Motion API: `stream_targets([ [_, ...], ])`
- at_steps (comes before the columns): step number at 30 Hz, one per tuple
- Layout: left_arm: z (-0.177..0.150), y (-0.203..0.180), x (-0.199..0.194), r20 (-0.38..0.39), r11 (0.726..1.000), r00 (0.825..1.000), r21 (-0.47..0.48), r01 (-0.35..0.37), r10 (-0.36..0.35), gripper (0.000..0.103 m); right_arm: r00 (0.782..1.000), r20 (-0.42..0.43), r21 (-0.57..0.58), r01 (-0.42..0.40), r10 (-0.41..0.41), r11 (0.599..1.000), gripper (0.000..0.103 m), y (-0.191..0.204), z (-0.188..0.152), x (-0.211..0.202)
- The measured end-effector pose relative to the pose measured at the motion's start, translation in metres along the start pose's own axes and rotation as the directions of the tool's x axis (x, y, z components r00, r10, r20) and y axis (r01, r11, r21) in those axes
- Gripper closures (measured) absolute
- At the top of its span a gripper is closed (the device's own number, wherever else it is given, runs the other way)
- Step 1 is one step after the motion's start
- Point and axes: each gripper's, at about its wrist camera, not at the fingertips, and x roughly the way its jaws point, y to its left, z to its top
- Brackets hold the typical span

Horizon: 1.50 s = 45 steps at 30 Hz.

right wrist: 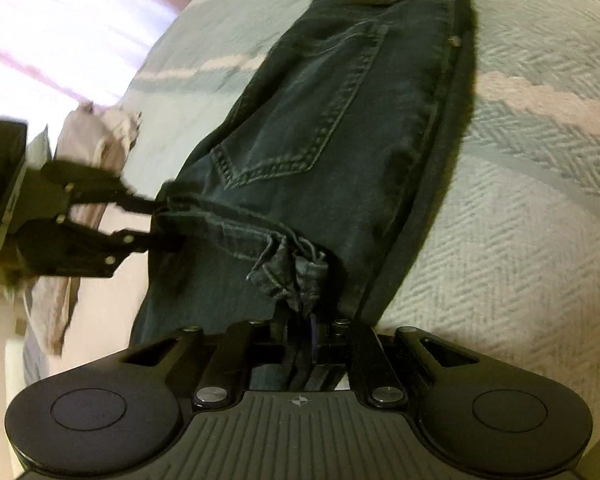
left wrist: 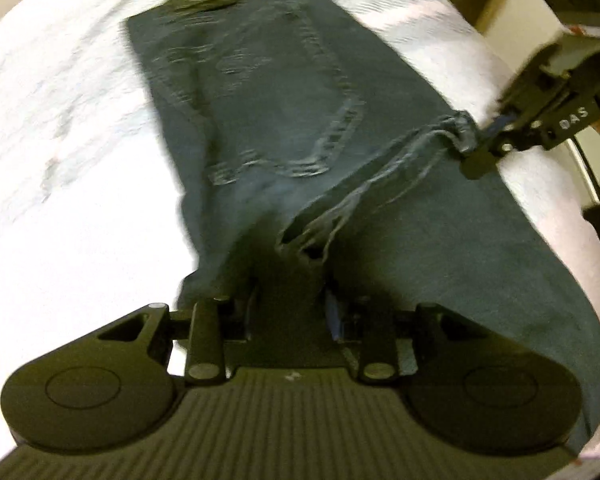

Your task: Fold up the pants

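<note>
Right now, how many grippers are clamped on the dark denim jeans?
2. The left gripper pinches one end of the hem, the right gripper the other, over the dark blue denim jeans.

Two close wrist views over each tool, facing shared jeans (left wrist: 284, 92) from opposite ends.

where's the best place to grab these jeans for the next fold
At the leg hem, one corner each, as both grippers do now: left gripper and right gripper shut on it. The jeans lie flat on the bedspread, waistband far, so come from the hem end; that doubled edge is thick enough to pinch.
</note>
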Motion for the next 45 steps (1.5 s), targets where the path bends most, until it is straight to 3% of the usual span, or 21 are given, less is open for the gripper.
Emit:
stream_targets([
  [3,-0.016,0.012,-0.016,0.032,0.993,0.999,-0.112,-0.04,0.044,0.077,0.996,0.078,0.017,0.039,-0.04,0.999,0.082,-0.002,-0.005,-0.017],
  [5,-0.035,0.016,-0.03,0.051,0.983,0.997,-0.175,-0.051,0.061,0.077,0.987,0.135,0.025,0.089,-0.092,0.996,0.06,0.002,-0.009,-0.029],
  [6,-0.044,0.017,-0.036,0.058,0.978,0.996,-0.204,-0.052,0.065,0.077,0.98,0.16,0.03,0.116,-0.119,0.993,0.056,0.002,-0.013,-0.036],
  [10,-0.088,0.006,-0.063,0.078,0.953,0.996,-0.301,-0.018,0.044,0.077,0.978,0.183,0.061,0.094,-0.104,0.994,0.055,0.007,-0.037,-0.055],
  [15,-0.156,-0.022,-0.092,0.113,0.921,0.993,-0.38,0.082,-0.042,0.073,0.991,0.131,0.065,0.004,-0.012,0.998,0.055,0.04,-0.101,-0.066],
  [18,-0.194,-0.042,-0.097,0.149,0.898,0.983,-0.412,0.157,-0.103,0.069,0.994,0.106,0.072,-0.025,0.018,0.997,0.051,0.064,-0.151,-0.068],
  [20,-0.215,-0.056,-0.095,0.176,0.874,0.973,-0.439,0.211,-0.146,0.067,0.995,0.094,0.084,-0.05,0.042,0.995,0.043,0.076,-0.184,-0.066],
  [23,-0.236,-0.077,-0.089,0.218,0.848,0.959,-0.459,0.263,-0.18,0.065,0.995,0.071,0.118,-0.071,0.063,0.99,0.041,0.087,-0.228,-0.058],
  [27,-0.25,-0.093,-0.083,0.275,0.859,0.945,-0.425,0.286,-0.178,0.057,0.996,0.063,0.023,-0.069,0.068,0.997,0.041,0.105,-0.257,-0.043],
  [30,-0.256,-0.095,-0.079,0.306,0.876,0.936,-0.387,0.289,-0.173,0.048,0.989,0.107,-0.055,-0.095,0.1,0.994,0.04,0.111,-0.262,-0.032],
  [33,-0.26,-0.093,-0.068,0.316,0.88,0.928,-0.36,0.31,-0.198,0.046,0.983,0.115,-0.113,-0.128,0.141,0.985,0.04,0.112,-0.264,-0.012],
  [34,-0.261,-0.092,-0.065,0.309,0.88,0.928,-0.355,0.317,-0.21,0.046,0.982,0.104,-0.118,-0.147,0.16,0.982,0.041,0.111,-0.263,-0.003],
  [35,-0.26,-0.09,-0.061,0.305,0.876,0.924,-0.349,0.334,-0.231,0.05,0.98,0.094,-0.128,-0.161,0.173,0.979,0.049,0.112,-0.263,0.001],
  [36,-0.265,-0.09,-0.063,0.3,0.87,0.92,-0.348,0.35,-0.251,0.068,0.981,0.081,-0.14,-0.162,0.174,0.977,0.058,0.113,-0.264,0.004],
  [37,-0.264,-0.088,-0.06,0.29,0.862,0.917,-0.35,0.366,-0.272,0.075,0.985,0.068,-0.146,-0.147,0.158,0.978,0.074,0.112,-0.266,0.002],
  [38,-0.263,-0.087,-0.059,0.281,0.861,0.917,-0.348,0.371,-0.281,0.081,0.987,0.059,-0.132,-0.142,0.15,0.981,0.097,0.109,-0.265,-0.002],
  [40,-0.261,-0.085,-0.059,0.277,0.864,0.913,-0.326,0.383,-0.3,0.084,0.984,0.031,-0.073,-0.172,0.175,0.982,0.101,0.097,-0.259,-0.016],
  [43,-0.254,-0.086,-0.059,0.26,0.874,0.908,-0.281,0.396,-0.328,0.085,0.983,-0.016,-0.083,-0.182,0.182,0.98,0.101,0.091,-0.256,-0.033],
  [45,-0.25,-0.092,-0.057,0.229,0.89,0.917,-0.252,0.38,-0.327,0.085,0.984,-0.05,-0.065,-0.174,0.171,0.983,0.101,0.088,-0.253,-0.03],
])
